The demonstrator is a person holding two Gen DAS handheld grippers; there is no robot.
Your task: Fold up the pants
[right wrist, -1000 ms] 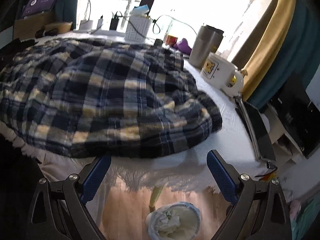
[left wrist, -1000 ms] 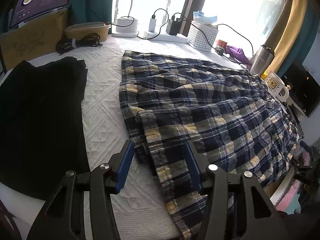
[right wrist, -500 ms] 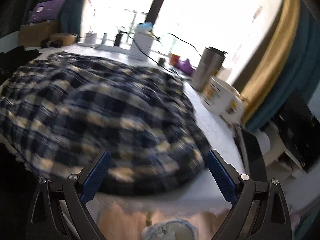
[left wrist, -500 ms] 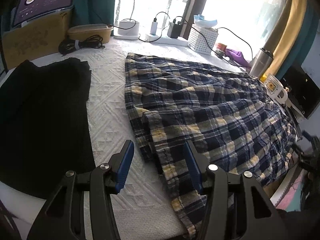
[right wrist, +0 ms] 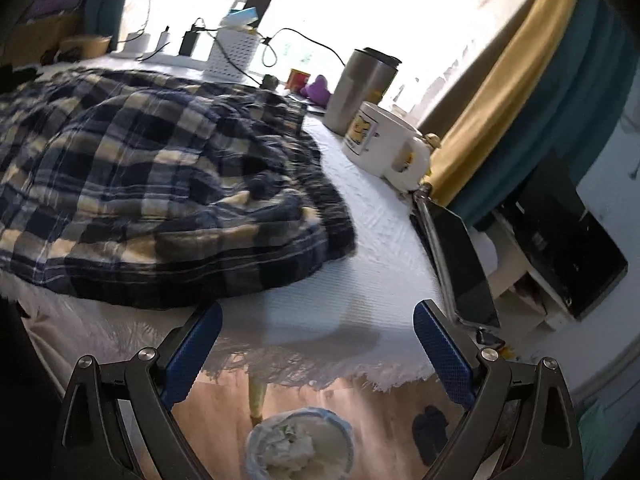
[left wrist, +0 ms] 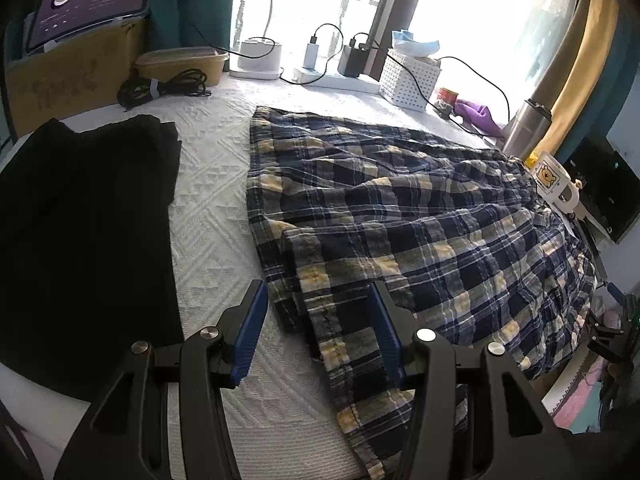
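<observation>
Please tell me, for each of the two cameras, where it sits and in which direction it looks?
Left wrist: on the left gripper, angled down at the leg cuffs of the plaid pants; only its open fingers show.
Right wrist: on the right gripper, at the table edge, facing the pants' other end; open fingers show.
Shared: pants, white mug, steel tumbler.

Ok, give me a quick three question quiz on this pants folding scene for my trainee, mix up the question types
1. True or false: the left tool is clamped on the navy and yellow plaid pants.
2. What lies left of the plaid pants on the white textured tablecloth? A) folded black garment B) red towel C) grey pillow
3. Fill in: beside the white cartoon mug stands a steel ____.

Key: 1 false, its jaws stand open over the hem. 2 A. 3 tumbler.
</observation>
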